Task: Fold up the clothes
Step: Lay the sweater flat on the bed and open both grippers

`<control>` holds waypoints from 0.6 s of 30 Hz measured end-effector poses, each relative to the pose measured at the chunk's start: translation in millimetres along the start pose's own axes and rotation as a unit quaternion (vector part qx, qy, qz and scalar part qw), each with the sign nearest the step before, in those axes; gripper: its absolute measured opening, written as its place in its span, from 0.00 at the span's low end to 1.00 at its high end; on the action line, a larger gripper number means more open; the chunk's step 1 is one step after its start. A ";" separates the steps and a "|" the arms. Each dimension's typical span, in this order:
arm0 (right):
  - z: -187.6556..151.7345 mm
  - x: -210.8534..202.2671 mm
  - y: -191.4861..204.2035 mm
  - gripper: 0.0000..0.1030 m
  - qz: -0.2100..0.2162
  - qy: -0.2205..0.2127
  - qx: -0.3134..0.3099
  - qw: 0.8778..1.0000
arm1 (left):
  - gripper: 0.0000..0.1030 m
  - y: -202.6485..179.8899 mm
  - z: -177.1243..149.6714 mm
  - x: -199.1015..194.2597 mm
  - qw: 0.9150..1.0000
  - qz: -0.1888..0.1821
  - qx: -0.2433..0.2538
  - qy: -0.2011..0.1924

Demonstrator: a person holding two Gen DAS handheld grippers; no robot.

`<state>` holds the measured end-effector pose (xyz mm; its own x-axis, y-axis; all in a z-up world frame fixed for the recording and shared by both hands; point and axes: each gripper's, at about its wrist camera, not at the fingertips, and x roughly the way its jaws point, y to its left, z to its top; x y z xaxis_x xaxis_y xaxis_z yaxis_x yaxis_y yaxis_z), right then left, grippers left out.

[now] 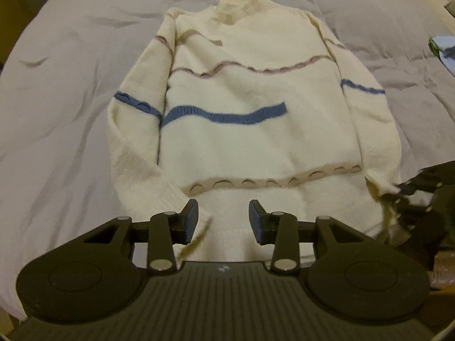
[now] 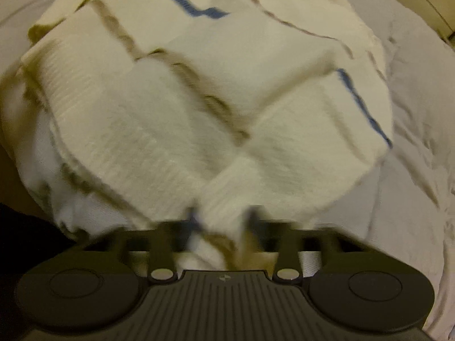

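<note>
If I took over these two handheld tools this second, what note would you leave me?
Left tool: open, over the hem of the sweater, holding nothing.
Right tool: blurred; seems shut on the sweater's cuff.
The sweater lies face up on the bedsheet, sleeves at its sides.
Done: spread flat, no fold yet.
Left: fold sleeves in, then the body.

Right gripper (image 2: 221, 221) fingers (image 2: 193, 221) motion-blurred, half buried in sweater (image 2: 199, 99).

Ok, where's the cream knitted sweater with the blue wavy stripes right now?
The cream knitted sweater lies flat, collar away, on the pale grey bedsheet ahead of the left gripper; the right gripper pinches its cuff.
</note>
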<state>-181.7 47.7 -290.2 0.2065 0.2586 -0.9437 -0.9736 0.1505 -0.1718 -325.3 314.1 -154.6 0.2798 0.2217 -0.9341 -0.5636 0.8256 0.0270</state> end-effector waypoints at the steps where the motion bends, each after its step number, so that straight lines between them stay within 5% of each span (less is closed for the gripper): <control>1: -2.7 -7.9 -12.2 0.05 0.000 -0.010 0.022 1.000 | 0.34 -3.0 1.0 -3.8 1.000 0.002 -0.004 -0.004; 6: -28.0 -84.8 -131.6 0.05 -0.053 -0.091 0.187 0.977 | 0.34 -21.0 5.2 -18.8 0.999 0.016 -0.029 -0.019; 9: -52.7 -113.8 -224.6 0.05 -0.114 -0.108 0.287 0.945 | 0.34 -30.5 9.3 -27.6 0.998 0.030 -0.048 -0.034; 13: -91.7 -100.7 -336.8 0.14 -0.180 -0.056 0.408 0.893 | 0.34 -37.3 5.7 -35.5 0.995 0.046 -0.080 -0.044; 14: -98.3 -96.8 -351.6 0.18 -0.188 -0.045 0.425 0.885 | 0.35 -37.0 3.3 -36.3 0.994 0.052 -0.089 -0.041; 16: -109.2 -92.5 -370.8 0.46 -0.204 -0.027 0.455 0.866 | 0.35 -33.6 -4.2 -36.7 0.991 0.065 -0.110 -0.033; 18: -117.2 -92.0 -372.8 0.59 -0.197 -0.028 0.483 0.853 | 0.38 -25.0 -12.2 -36.3 0.987 0.075 -0.137 -0.025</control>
<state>150.8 -144.0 -172.5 0.5305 0.0476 -0.8464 -0.2979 0.9452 -0.1335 -330.8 279.1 -125.7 0.2117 0.3625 -0.9076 -0.7892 0.6112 0.0601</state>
